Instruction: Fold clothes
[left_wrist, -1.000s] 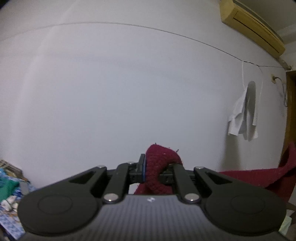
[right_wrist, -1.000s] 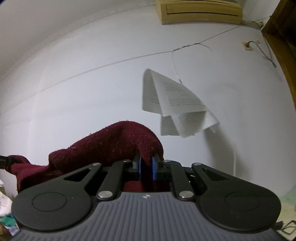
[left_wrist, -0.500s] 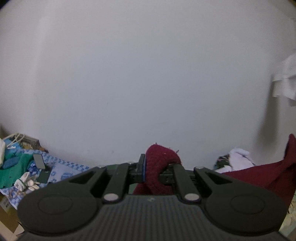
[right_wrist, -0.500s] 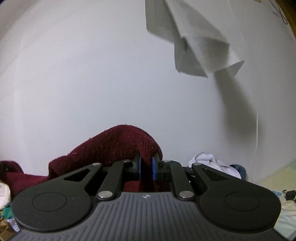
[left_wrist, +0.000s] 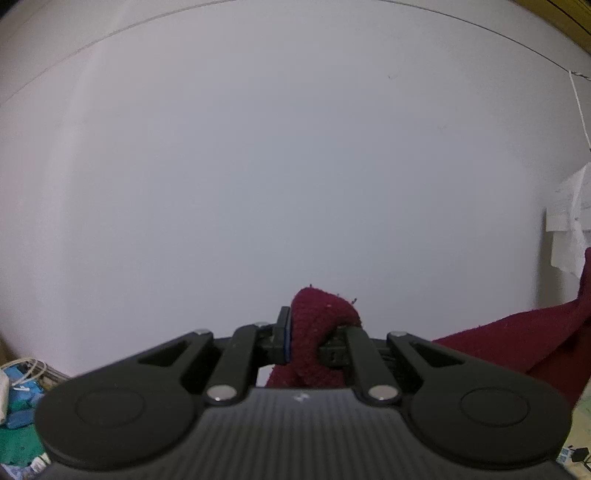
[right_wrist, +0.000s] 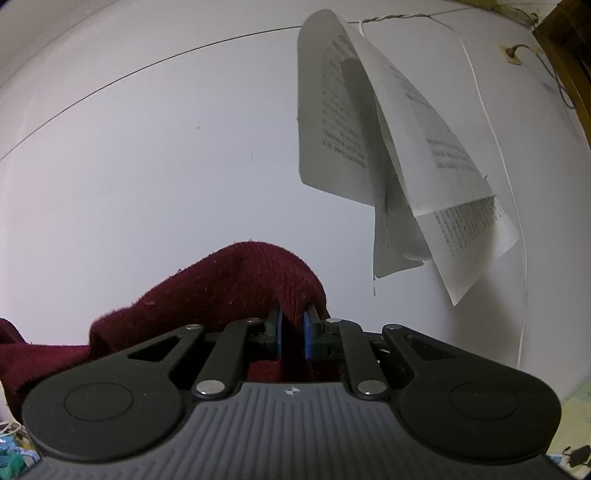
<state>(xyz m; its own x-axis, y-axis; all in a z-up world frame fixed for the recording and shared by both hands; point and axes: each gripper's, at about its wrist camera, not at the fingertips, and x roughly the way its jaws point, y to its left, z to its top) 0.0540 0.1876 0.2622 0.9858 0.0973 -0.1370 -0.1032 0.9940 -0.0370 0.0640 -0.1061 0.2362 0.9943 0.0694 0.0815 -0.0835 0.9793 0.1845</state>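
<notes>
A dark red knitted garment (left_wrist: 321, 325) is held up in the air between my two grippers, facing a white wall. My left gripper (left_wrist: 314, 339) is shut on one bunched corner of it; the cloth stretches away to the right (left_wrist: 517, 339). My right gripper (right_wrist: 293, 332) is shut on another part of the same garment (right_wrist: 236, 284), which drapes off to the left. The lower part of the garment is hidden below both views.
White printed paper sheets (right_wrist: 388, 155) hang from a wire on the wall, close above and right of my right gripper; they also show at the right edge of the left wrist view (left_wrist: 569, 229). Blue and green items (left_wrist: 18, 413) lie low at the left.
Both grippers tilted down toward the bed half a second ago and have now swung back up toward the wall. Both stay shut on the red garment.
</notes>
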